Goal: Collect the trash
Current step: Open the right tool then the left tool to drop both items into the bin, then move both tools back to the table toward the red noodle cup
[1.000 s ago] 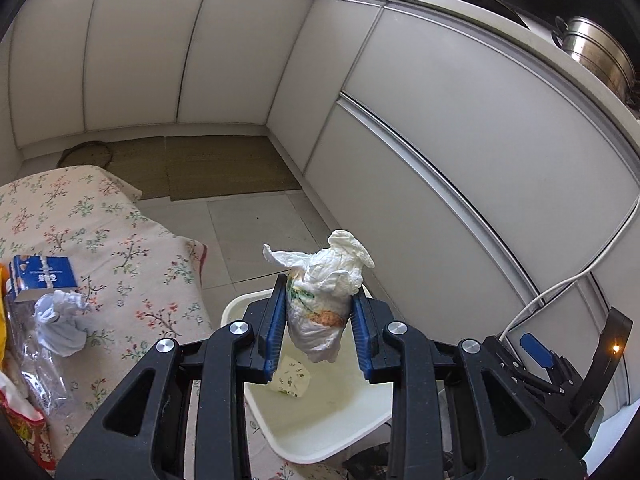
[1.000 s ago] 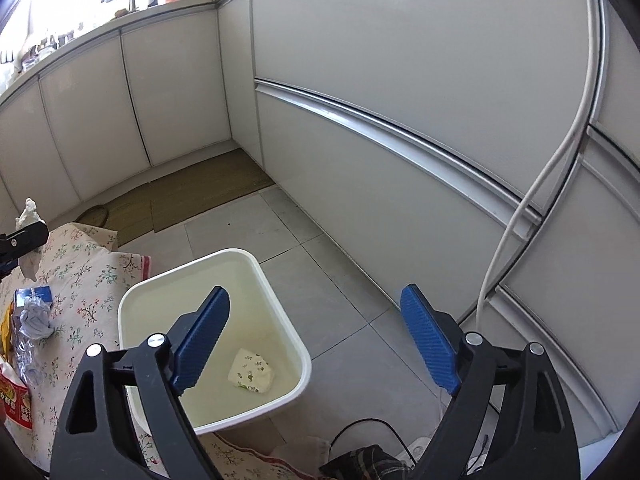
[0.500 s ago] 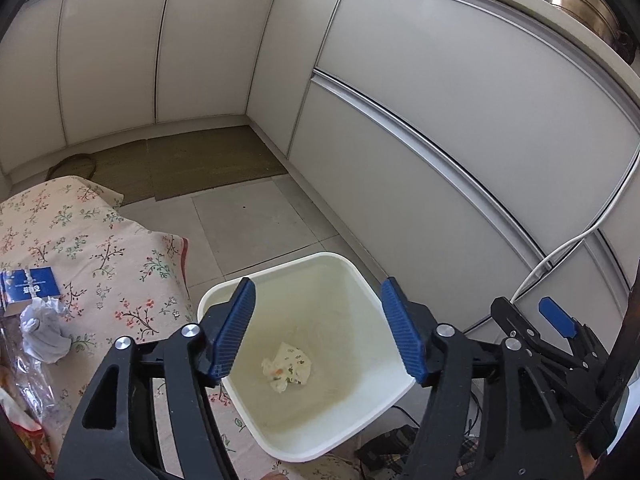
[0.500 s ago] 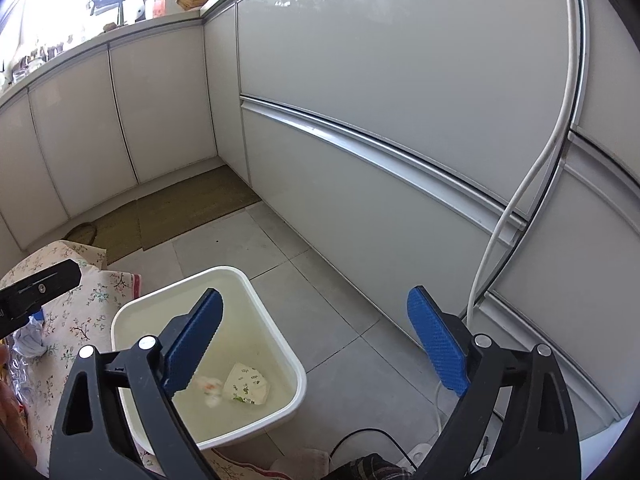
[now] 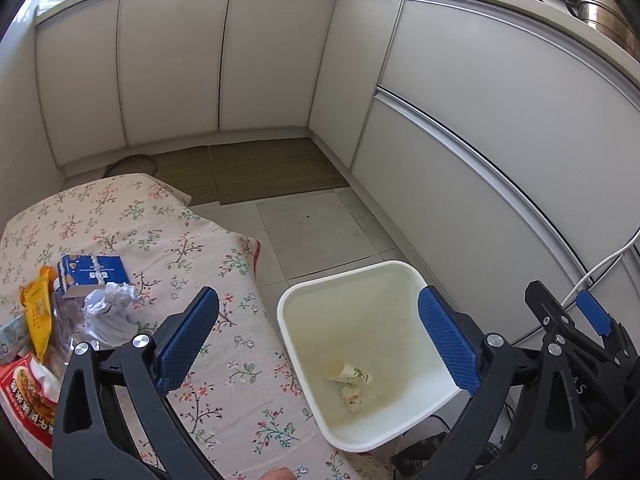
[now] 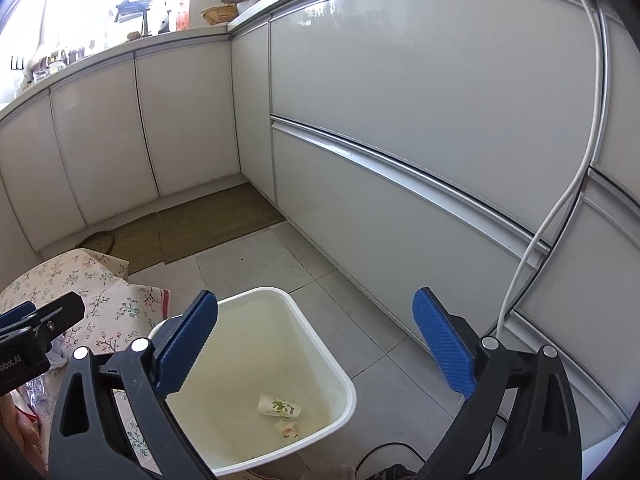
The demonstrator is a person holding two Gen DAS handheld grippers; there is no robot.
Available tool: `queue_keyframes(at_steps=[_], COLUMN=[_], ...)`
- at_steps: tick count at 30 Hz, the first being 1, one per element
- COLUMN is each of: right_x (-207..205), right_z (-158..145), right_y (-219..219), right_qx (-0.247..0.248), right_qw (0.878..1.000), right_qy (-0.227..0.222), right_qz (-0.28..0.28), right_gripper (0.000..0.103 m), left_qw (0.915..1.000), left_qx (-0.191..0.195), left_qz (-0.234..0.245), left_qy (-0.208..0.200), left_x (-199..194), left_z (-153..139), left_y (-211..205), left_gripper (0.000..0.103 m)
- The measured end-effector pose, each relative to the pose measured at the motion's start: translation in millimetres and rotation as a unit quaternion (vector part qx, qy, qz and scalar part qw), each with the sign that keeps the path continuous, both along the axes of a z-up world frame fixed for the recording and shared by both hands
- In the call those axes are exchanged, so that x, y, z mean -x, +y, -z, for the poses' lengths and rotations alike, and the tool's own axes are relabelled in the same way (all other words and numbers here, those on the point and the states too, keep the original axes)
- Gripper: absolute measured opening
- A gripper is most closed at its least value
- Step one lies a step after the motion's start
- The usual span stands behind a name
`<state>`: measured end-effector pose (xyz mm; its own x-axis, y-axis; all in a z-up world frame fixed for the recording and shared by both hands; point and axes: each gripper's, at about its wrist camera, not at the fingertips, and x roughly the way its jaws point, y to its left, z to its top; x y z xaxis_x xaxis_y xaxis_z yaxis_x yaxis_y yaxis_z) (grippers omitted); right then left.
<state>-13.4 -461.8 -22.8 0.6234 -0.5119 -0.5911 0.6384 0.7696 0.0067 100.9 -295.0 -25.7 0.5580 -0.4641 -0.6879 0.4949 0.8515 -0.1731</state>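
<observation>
A white bin (image 5: pixel 288 320) stands on the floor beside the floral-cloth table (image 5: pixel 140 232). Inside it lie a paper cup (image 5: pixel 348 372) and a crumpled tissue (image 5: pixel 352 394); the right wrist view shows the same cup (image 6: pixel 278 405) and tissue (image 6: pixel 286 428). My left gripper (image 5: pixel 316 308) hovers over the bin's near rim, its jaws opening wide with nothing between them. My right gripper (image 6: pixel 316 304) hangs above the bin (image 6: pixel 344 380), its jaws also opening and bare. On the table lie a crumpled white paper (image 5: pixel 108 312), a blue box (image 5: pixel 92 274), a yellow wrapper (image 5: pixel 38 312) and a red packet (image 5: pixel 28 392).
White cabinet fronts (image 5: pixel 480 152) curve round the back and right. A brown mat (image 5: pixel 272 172) lies on the tiled floor in the corner. A white cable (image 6: pixel 560 208) hangs down the cabinets at the right. A steel pot (image 5: pixel 604 12) sits on the counter.
The left gripper opened and let go of the tissue-stuffed cup, which now lies in the bin. Its view has swung left toward the table. The right gripper widened slightly.
</observation>
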Motion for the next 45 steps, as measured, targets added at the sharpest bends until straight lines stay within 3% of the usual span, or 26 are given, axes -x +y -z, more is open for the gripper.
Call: queue_keyframes(at_steps=[10,30,38,45], right_x=[-30,-73,-88,-97], right_z=[-6,-2,1,5], right_y=[45,130,160,192], right_qx=[0.0,0.006,0.001,0.0], right_qw=[0.998,0.988,0.983,0.976], right_qy=[-0.005,0.011,0.019,0.026], right_qz=[-0.056,-0.151,-0.183,-0.216], right_gripper=[0.096,0.096,0.096,0.096], left_qw=[0.9978,0.9836,0.9748,0.9598], left_qx=[-0.016,-0.044,-0.054,-0.061], left_qz=[-0.063,-0.173,-0.215,-0.27], left_qy=[0.009,0.023,0.025,0.048], left_x=[-7,-17,-16,-15], left_z=[-1,8,9,21], left_y=[50,148,190,242], left_gripper=[0.096,0.096,0.096,0.096])
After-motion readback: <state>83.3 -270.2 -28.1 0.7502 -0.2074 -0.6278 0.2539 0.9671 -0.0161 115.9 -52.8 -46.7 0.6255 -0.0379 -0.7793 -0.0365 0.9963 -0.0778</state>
